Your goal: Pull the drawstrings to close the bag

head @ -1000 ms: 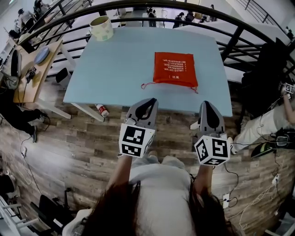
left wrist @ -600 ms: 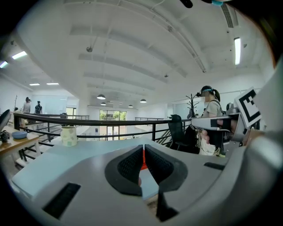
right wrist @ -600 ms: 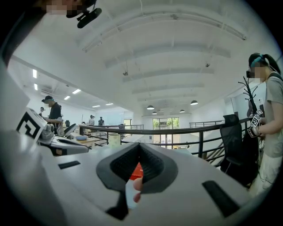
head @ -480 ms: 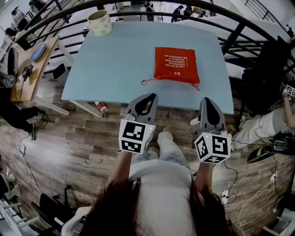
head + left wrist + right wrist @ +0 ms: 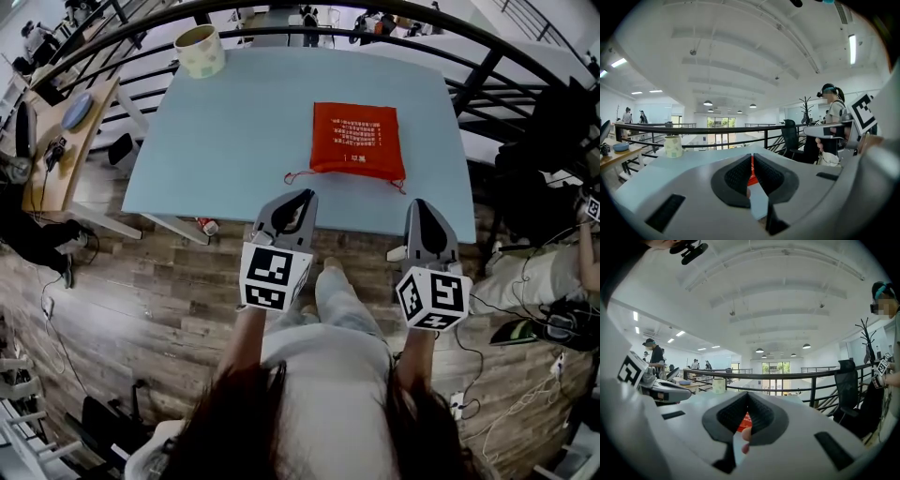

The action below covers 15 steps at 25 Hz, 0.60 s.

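Bag [image 5: 357, 139], flat squarish red fabric, lies untouched; left gripper [image 5: 301, 195] and right gripper [image 5: 419, 204] jaws clenched, empty.

At frame centre I see the red bag [image 5: 357, 139], matt creased cloth, on a smooth matt pale-blue table [image 5: 234, 122]. Below, the floor [image 5: 122, 291] looks like grained wood planks. The railing [image 5: 475, 75] along the top looks dark painted metal.
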{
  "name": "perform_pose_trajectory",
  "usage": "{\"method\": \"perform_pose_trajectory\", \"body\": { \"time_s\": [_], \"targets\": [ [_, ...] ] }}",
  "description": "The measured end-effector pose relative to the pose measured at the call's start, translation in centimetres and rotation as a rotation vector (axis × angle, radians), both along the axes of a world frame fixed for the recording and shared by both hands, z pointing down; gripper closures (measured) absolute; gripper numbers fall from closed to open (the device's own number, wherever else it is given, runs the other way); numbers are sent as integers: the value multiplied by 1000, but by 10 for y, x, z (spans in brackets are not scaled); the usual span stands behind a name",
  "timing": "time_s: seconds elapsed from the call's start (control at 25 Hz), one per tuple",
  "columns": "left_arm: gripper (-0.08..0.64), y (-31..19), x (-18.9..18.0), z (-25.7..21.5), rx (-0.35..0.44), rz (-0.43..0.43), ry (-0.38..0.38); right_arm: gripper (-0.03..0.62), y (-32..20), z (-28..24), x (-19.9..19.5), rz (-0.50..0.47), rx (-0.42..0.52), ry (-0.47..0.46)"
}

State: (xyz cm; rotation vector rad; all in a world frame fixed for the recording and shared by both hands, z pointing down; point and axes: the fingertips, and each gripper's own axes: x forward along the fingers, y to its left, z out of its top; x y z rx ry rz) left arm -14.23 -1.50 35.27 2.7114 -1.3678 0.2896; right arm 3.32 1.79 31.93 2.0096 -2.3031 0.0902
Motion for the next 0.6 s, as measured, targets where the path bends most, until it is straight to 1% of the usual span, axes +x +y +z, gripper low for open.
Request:
{"method": "perform_pose_trajectory", "body": {
  "time_s": [0.2,0.4,0.6],
  "targets": [
    [534,-21,7,2,-3,-14,-4,568,-22,17,15,-35,-77,53],
    [532,-40,12,8,-25,-28,-23,568,-41,22,33,-29,-105,55],
    [532,-60,15,18,-44,-27,-24,568,-60,41,47,-27,-143,71]
  ]
}}
